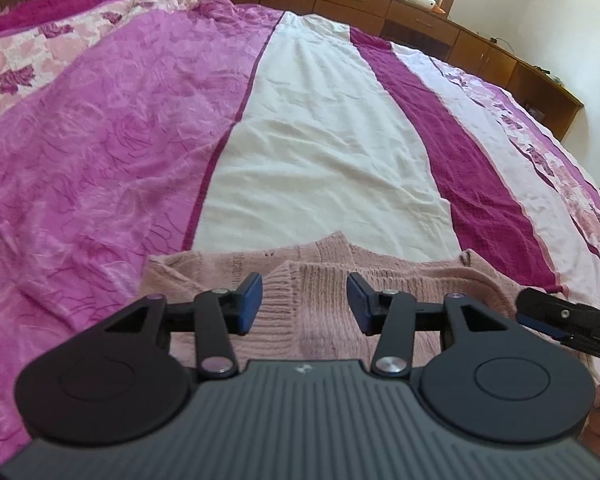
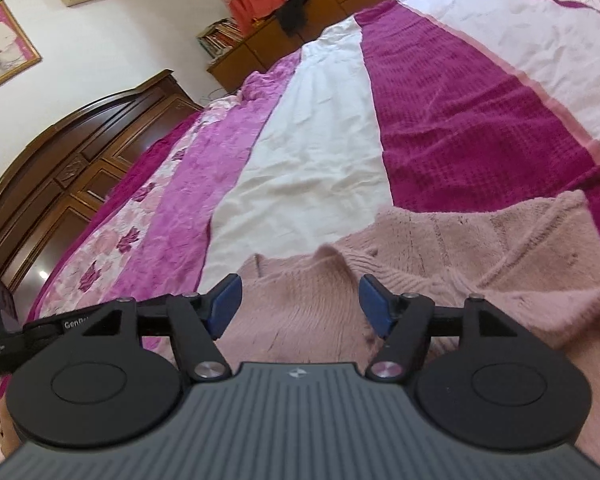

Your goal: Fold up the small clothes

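1. Your left tool (image 1: pixel 305 304) hangs wide open over the pink sweater (image 1: pixel 312 280), gripping nothing.
2. Your right tool (image 2: pixel 299 306) is equally wide, ready to pinch.
3. The sweater lies at 6 o'clock on the bed (image 1: pixel 312 152), spread flat for folding.

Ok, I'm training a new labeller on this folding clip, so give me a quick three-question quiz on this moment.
1. True or false: the left gripper is shut on the pink knit sweater.
2. The sweater lies on: A) a table B) the bedspread C) the floor
3. Fill in: the right gripper has its jaws ____.

Key: 1 false, both blue pads stand apart with the knit below them. 2 B. 3 open.
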A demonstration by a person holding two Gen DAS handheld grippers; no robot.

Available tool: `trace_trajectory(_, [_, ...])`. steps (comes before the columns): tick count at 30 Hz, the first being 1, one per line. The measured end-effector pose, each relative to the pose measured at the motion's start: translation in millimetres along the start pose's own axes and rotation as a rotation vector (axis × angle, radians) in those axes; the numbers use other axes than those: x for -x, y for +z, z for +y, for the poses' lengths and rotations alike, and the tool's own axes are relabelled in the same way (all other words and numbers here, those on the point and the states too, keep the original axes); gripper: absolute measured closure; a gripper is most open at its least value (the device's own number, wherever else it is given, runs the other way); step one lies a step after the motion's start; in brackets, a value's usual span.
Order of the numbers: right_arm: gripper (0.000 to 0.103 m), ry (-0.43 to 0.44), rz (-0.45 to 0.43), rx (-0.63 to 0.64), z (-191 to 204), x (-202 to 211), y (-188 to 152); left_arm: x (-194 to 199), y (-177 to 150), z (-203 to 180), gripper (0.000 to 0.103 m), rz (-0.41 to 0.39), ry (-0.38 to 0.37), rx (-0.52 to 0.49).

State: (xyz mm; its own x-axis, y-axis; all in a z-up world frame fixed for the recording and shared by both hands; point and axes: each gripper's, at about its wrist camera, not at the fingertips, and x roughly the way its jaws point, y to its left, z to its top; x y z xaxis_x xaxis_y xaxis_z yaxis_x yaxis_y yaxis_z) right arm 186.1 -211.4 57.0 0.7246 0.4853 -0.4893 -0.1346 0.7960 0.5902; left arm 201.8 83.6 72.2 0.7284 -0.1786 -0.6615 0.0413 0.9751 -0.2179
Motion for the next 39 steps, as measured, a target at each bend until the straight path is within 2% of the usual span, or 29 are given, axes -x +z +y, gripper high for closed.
trace_trajectory(6, [0.031, -0.007, -0.056, 0.004, -1, 44, -13, 27, -5, 2, 0.054, -0.017, 0.016, -0.049])
trace_trajectory(15, [0.031, -0.111, -0.111, 0.054, -6, 96, -40, 53, -21, 9, 0.054, -0.019, 0.048, -0.106])
trace_trajectory(20, [0.031, -0.174, -0.12, 0.115, -3, 112, -57, 59, -34, 13, 0.054, -0.002, 0.064, -0.136])
trace_trajectory(27, [0.031, -0.223, -0.101, 0.169, 0, 115, -79, 63, -51, 17, 0.054, 0.014, 0.073, -0.157])
trace_trajectory(32, [0.031, -0.255, -0.068, 0.163, -4, 106, -90, 60, -60, 18, 0.053, 0.023, 0.078, -0.154])
trace_trajectory(39, [0.031, -0.274, -0.065, 0.19, -8, 100, -102, 56, -70, 15, 0.053, 0.04, 0.071, -0.177])
